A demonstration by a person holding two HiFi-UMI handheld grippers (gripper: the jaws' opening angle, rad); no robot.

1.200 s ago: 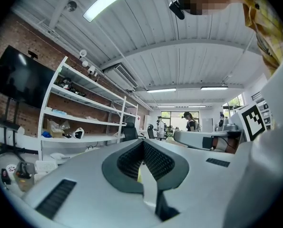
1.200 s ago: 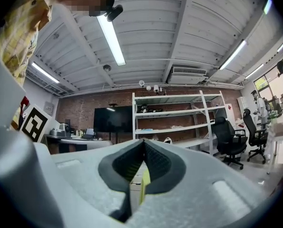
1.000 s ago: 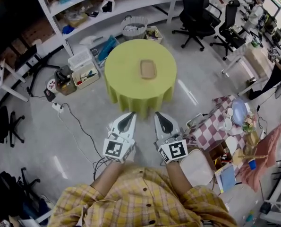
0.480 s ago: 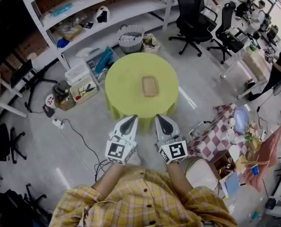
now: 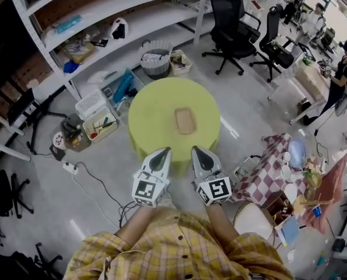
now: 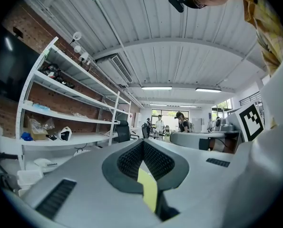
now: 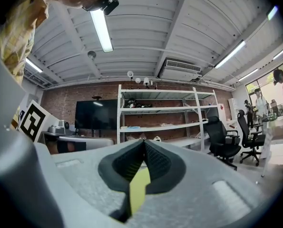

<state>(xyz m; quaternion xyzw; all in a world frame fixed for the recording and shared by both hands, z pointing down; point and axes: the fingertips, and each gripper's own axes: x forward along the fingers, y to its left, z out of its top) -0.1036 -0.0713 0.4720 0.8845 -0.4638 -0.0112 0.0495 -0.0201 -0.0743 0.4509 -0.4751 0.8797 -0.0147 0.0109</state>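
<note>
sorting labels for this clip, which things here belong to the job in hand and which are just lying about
Job in hand: left hand-held gripper, right hand-held gripper (both shut, empty), round green-clothed table, brown tray on it.
Lying about: office chairs, white shelving, floor crates, wire basket, checked table.

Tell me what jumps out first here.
The round yellow-green table sits at the middle of the head view, with a small tan tray lying on it. Just below it in that view, the left hand-held gripper and right hand-held gripper point at the table side by side, jaws shut and empty.
</note>
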